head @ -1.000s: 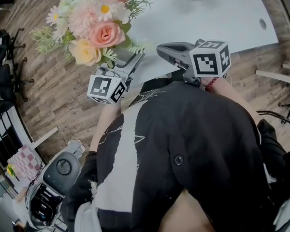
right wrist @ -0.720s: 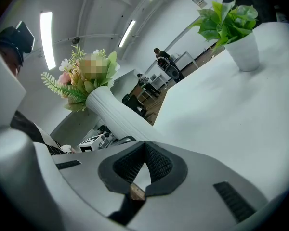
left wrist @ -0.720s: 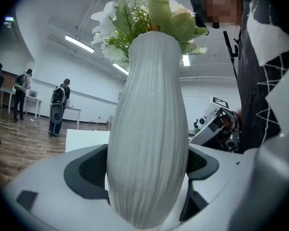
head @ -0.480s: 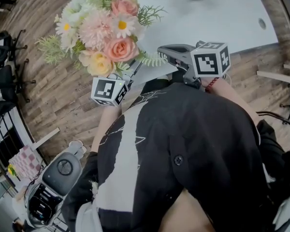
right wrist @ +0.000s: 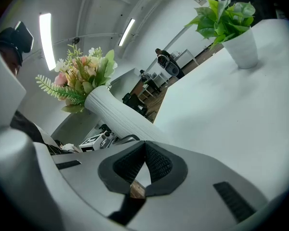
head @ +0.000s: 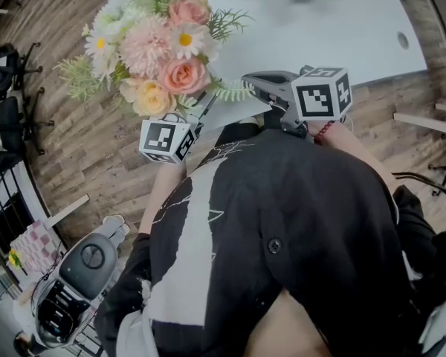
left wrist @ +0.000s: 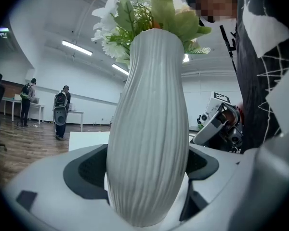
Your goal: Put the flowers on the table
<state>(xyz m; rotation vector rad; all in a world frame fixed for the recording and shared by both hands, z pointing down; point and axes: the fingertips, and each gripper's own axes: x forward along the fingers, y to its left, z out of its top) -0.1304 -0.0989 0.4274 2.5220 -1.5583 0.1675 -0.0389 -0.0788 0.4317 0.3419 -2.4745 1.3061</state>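
The bouquet (head: 160,47) of pink, peach and white flowers stands in a white ribbed vase (left wrist: 147,129). My left gripper (left wrist: 144,170) is shut on the vase's belly and holds it upright in the air. In the head view the blooms hide the vase, and the left gripper (head: 189,121) sits under them at the near corner of the white table (head: 342,28). My right gripper (right wrist: 140,170) is shut with nothing in it, its pads touching; it hovers low over the tabletop (right wrist: 231,114) just right of the vase (right wrist: 120,117). In the head view the right gripper (head: 251,80) points left toward the bouquet.
A small potted plant (right wrist: 231,28) in a white pot stands at the far side of the table. Wooden floor (head: 97,162) lies left of the table, with black chairs (head: 4,117) and a grey wheeled machine (head: 85,270). People (left wrist: 60,112) stand far off.
The left gripper has carried the bouquet to the right, toward the table corner, then nearly stopped. The right gripper has stayed put.
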